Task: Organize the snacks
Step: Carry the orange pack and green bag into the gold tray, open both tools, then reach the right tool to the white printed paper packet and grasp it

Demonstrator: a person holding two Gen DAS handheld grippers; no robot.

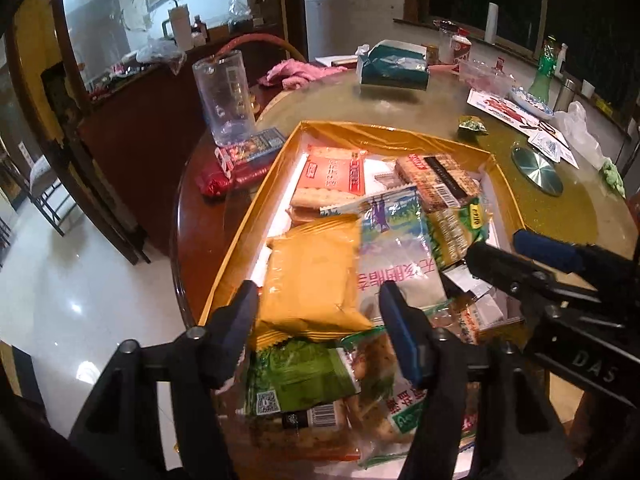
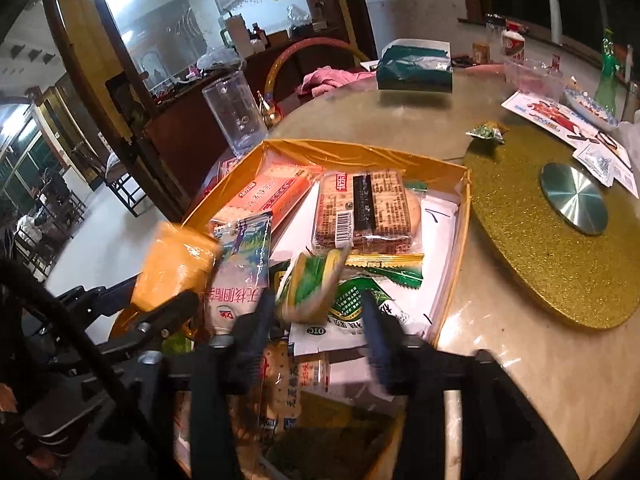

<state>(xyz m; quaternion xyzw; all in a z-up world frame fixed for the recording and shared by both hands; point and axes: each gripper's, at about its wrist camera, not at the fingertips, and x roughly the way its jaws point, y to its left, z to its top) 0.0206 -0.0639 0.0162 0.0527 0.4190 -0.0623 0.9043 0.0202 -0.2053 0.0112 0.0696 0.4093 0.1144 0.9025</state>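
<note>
A gold-walled box (image 1: 384, 130) (image 2: 360, 152) on the round table holds several snack packets. My left gripper (image 1: 320, 328) is open over its near end, and an orange-yellow packet (image 1: 312, 276) (image 2: 176, 264) lies between the fingers without being pinched. A white and blue packet (image 1: 396, 248) rests beside it. My right gripper (image 2: 316, 324) (image 1: 498, 246) is open too. A blurred green and yellow packet (image 2: 316, 284) (image 1: 456, 228) sits loose just ahead of its fingers. Cracker packs (image 2: 364, 212) (image 1: 336, 176) lie at the box's far end.
Outside the box stand a clear plastic jug (image 1: 226, 100), red packets (image 1: 236, 168), a teal tissue pack (image 1: 394, 66) and a small green packet (image 1: 472, 124). A gold glitter turntable (image 2: 540, 240) lies right of the box. The table edge drops to the floor on the left.
</note>
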